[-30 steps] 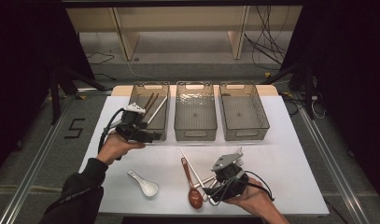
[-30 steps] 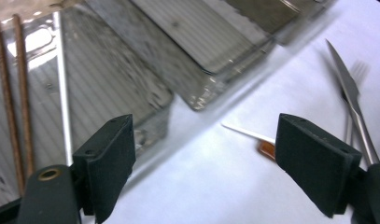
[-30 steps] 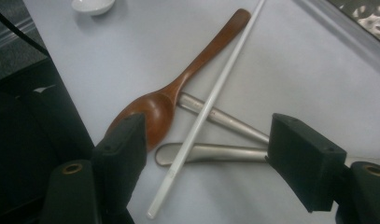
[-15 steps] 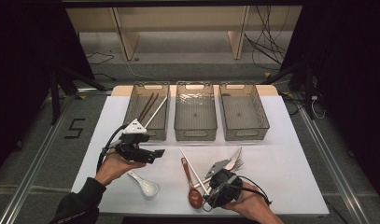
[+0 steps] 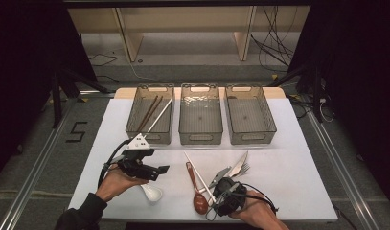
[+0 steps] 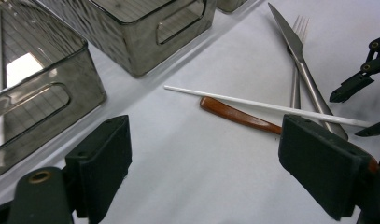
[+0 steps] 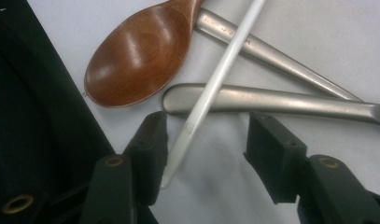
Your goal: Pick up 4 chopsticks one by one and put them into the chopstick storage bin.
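A white chopstick (image 5: 197, 172) lies across a wooden spoon (image 5: 200, 203), a knife (image 5: 235, 167) and a fork (image 5: 244, 168) near the table's front edge. My right gripper (image 7: 208, 135) points down over the chopstick (image 7: 220, 70), whose near end sits between the jaws. It rests by the left pad (image 7: 152, 135) and stands apart from the right one. The jaws have just been closing. The spoon bowl (image 7: 136, 56) and two metal handles (image 7: 271, 100) lie just beyond. My left gripper (image 5: 156, 171) hovers wide open with nothing between its jaws (image 6: 206, 149), facing the chopstick (image 6: 253, 103).
Three clear bins stand in a row at the back: left (image 5: 149, 136), middle (image 5: 200, 136), right (image 5: 252, 136). The left one holds brown chopsticks (image 5: 147, 115) and a white one (image 5: 159, 115). A white ceramic spoon (image 5: 152, 192) lies below my left gripper.
My left hand has come away from the left bin toward the table's front and sunk a little. The right gripper has dropped onto the cutlery pile and its jaws stand narrower.
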